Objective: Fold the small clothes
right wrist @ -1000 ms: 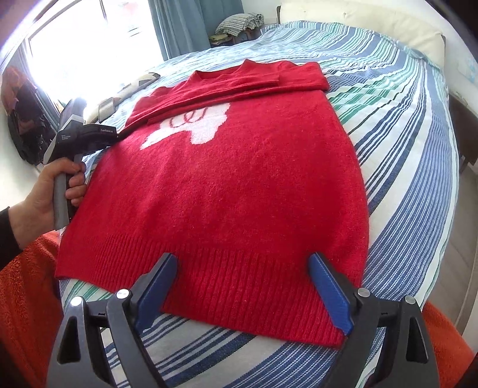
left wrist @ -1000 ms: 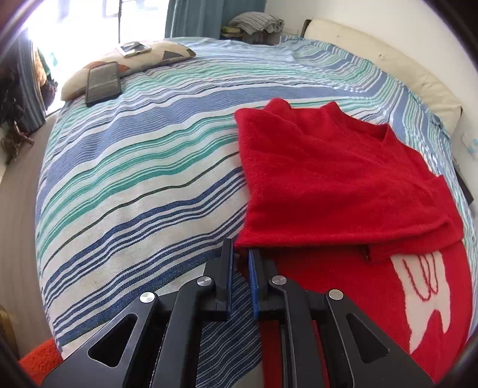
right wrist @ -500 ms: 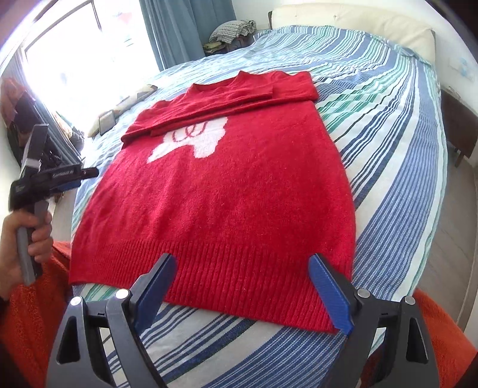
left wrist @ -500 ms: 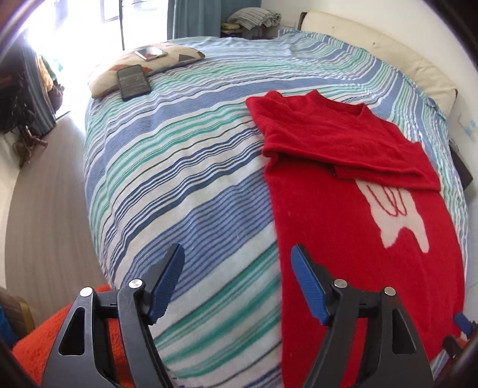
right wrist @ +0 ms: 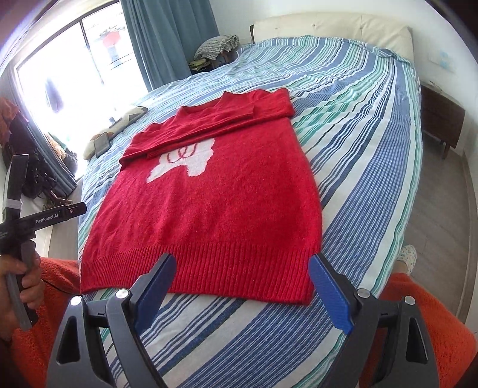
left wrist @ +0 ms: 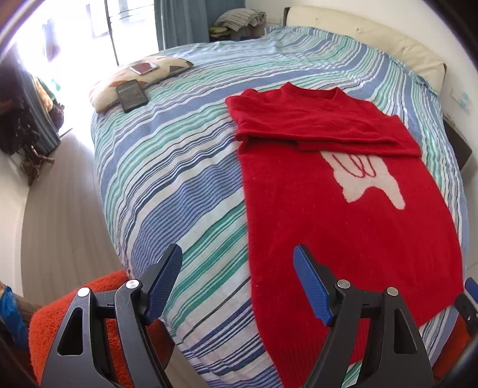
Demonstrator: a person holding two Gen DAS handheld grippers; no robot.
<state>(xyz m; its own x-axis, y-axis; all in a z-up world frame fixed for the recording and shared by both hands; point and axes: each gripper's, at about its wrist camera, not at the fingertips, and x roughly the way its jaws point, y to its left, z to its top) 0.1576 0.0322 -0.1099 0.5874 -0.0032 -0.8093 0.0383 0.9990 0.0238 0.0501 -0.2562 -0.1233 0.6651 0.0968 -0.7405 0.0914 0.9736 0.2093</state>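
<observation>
A red sweater point(right wrist: 209, 215) lies flat on the bed point(right wrist: 364, 167), front up, with a white motif point(right wrist: 182, 164) on the chest and a ribbed hem at the edge nearest the right wrist camera. Both sleeves are folded across the chest just below the neckline, forming a red band that overlaps the top of the motif. The body of the sweater is spread smooth on the blue, green and white striped bedspread point(left wrist: 179, 185).

The right gripper point(right wrist: 240, 285) hovers just off the hem, its blue-padded jaws wide apart with nothing between them; the hem's middle stretch shows in the gap, and the pictures do not show the pads touching the knit. The left gripper point(left wrist: 237, 279) is likewise spread wide and holds nothing. It sits at the sweater's side edge near the hem corner: one finger is over the bare bedspread, the other over the red knit. In the right wrist view the left gripper point(right wrist: 76, 209) appears at the far left of the frame, held in a hand point(right wrist: 18, 286) beside the bed, clear of the sweater.

Far across the bed, well apart from the sweater, a patterned pillow point(left wrist: 140, 77) rests near the window side with a dark phone point(left wrist: 132, 95) on it. A cream headboard point(right wrist: 328, 27) runs behind the bed, and teal curtains point(right wrist: 167, 38) hang beside the bright window
</observation>
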